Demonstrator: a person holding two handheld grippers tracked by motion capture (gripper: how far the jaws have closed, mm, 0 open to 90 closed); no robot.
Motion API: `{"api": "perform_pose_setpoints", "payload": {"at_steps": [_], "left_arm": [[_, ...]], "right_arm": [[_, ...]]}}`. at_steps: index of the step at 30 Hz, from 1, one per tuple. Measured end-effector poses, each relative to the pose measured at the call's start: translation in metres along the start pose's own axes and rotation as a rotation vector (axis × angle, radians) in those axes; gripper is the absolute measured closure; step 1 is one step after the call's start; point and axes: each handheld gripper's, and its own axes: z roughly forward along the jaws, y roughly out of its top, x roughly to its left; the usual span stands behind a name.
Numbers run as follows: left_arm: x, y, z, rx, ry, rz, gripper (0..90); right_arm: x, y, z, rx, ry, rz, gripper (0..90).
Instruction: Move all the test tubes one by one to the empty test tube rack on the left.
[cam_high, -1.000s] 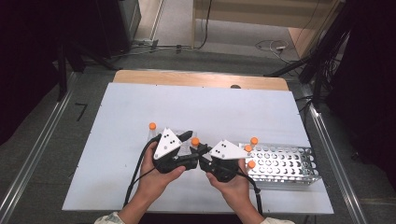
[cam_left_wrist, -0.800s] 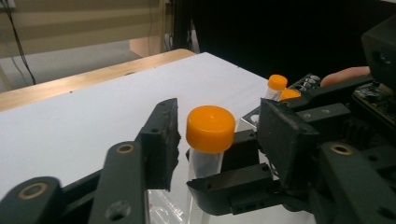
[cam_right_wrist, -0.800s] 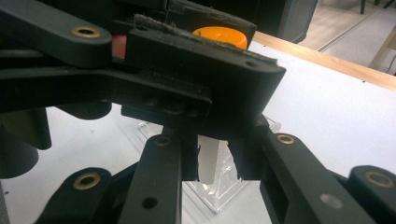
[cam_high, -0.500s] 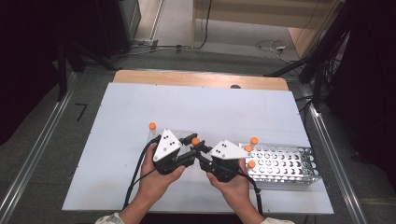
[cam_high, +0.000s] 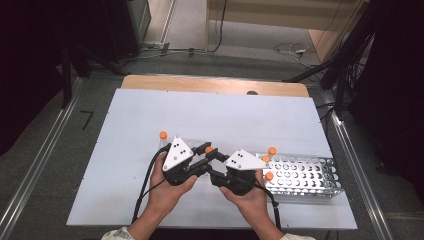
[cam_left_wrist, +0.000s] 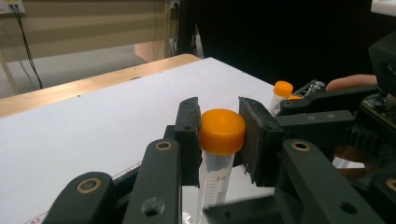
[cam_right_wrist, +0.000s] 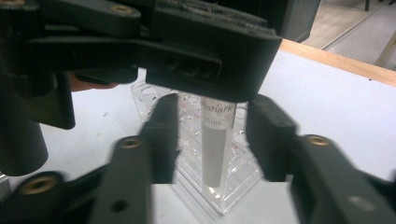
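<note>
A clear tube with an orange cap (cam_left_wrist: 222, 130) stands upright between the two grippers at the table's middle (cam_high: 209, 149). My left gripper (cam_left_wrist: 219, 122) has just been closing and is shut on the cap, one pad pressed to each side. From the other side, my right gripper (cam_right_wrist: 212, 122) straddles the tube's body (cam_right_wrist: 214, 144). Its jaws have just been opening and stand clear of the tube on both sides. In the high view the left gripper (cam_high: 205, 149) and right gripper (cam_high: 214, 164) meet tip to tip.
A metal rack (cam_high: 310, 176) lies at the right with three orange-capped tubes (cam_high: 272, 150) at its near end. A clear plastic rack (cam_right_wrist: 187, 122) stands behind the held tube. Another orange cap (cam_high: 163, 135) shows left of the grippers. White board (cam_high: 225, 115) stretches beyond.
The left gripper's jaws have drawn in onto the orange cap. The right gripper's jaws have spread off the tube. Neither hand has shifted.
</note>
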Motion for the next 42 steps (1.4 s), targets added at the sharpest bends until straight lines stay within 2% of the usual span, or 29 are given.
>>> {"api": "perform_pose_setpoints", "payload": {"at_steps": [3, 8, 15, 20, 31, 35, 42], "left_arm": [[0.004, 0.003, -0.002, -0.008, 0.009, -0.006, 70.4], [0.016, 0.010, -0.006, -0.020, 0.043, -0.027, 70.4], [0.036, 0.019, -0.010, -0.034, 0.113, -0.033, 70.4], [0.051, 0.019, -0.011, -0.038, 0.154, -0.044, 70.4], [0.080, 0.015, -0.018, -0.058, 0.258, -0.066, 70.3], [0.087, 0.012, -0.019, -0.059, 0.280, -0.076, 70.3], [0.093, 0.006, -0.017, -0.040, 0.309, -0.068, 70.2]], "right_arm": [[0.000, 0.000, 0.000, -0.008, -0.009, 0.013, 32.2], [-0.001, -0.002, -0.003, -0.018, -0.018, 0.042, 24.1], [-0.003, -0.008, -0.009, -0.019, -0.024, 0.051, 22.9], [-0.004, -0.008, -0.014, -0.033, -0.031, 0.053, 23.0], [-0.003, -0.009, -0.015, -0.029, -0.027, 0.053, 23.0], [-0.003, -0.009, -0.016, -0.027, -0.026, 0.054, 23.0], [-0.004, -0.009, -0.016, -0.029, -0.023, 0.057, 23.0]]}}
